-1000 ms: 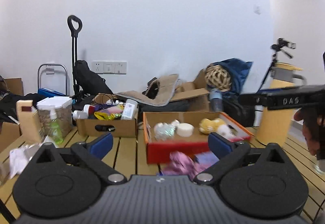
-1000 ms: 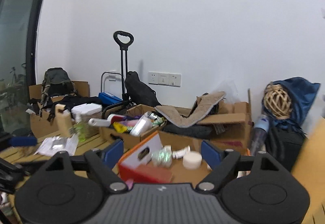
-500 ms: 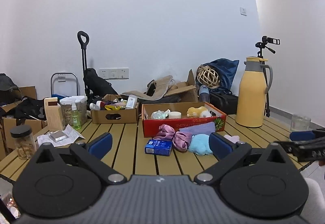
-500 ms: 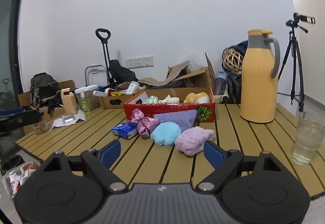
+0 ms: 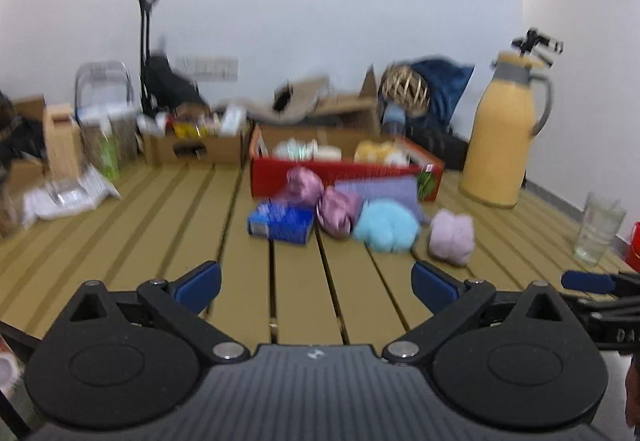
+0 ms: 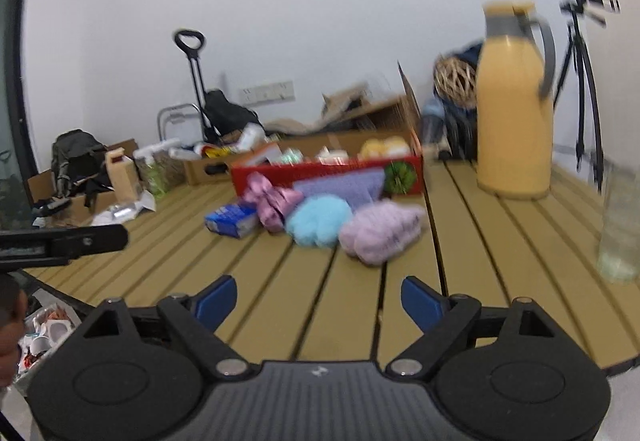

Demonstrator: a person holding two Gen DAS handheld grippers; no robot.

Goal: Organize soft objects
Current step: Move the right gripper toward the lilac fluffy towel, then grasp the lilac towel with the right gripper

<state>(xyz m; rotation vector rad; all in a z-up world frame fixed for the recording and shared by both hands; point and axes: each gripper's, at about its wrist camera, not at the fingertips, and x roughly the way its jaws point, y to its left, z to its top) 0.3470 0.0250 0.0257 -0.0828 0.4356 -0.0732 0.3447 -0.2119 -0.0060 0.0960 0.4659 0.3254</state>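
A yellow thermos jug (image 6: 514, 121) with a grey lid and handle stands upright on the slatted wooden bench (image 6: 312, 305), right of centre. A clear drinking glass (image 5: 598, 231) stands near the right edge. A blue carton (image 5: 280, 223) lies flat mid-bench. A brown cardboard box (image 5: 196, 149) holds assorted packets at the far side. A camera tripod (image 6: 582, 81) stands behind the jug.

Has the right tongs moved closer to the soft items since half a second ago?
Yes. In the right wrist view the open right tongs, jaws now closing on nothing, sit nearer: the fluffy lilac bundle and tall yellow thermos jug loom larger than before.
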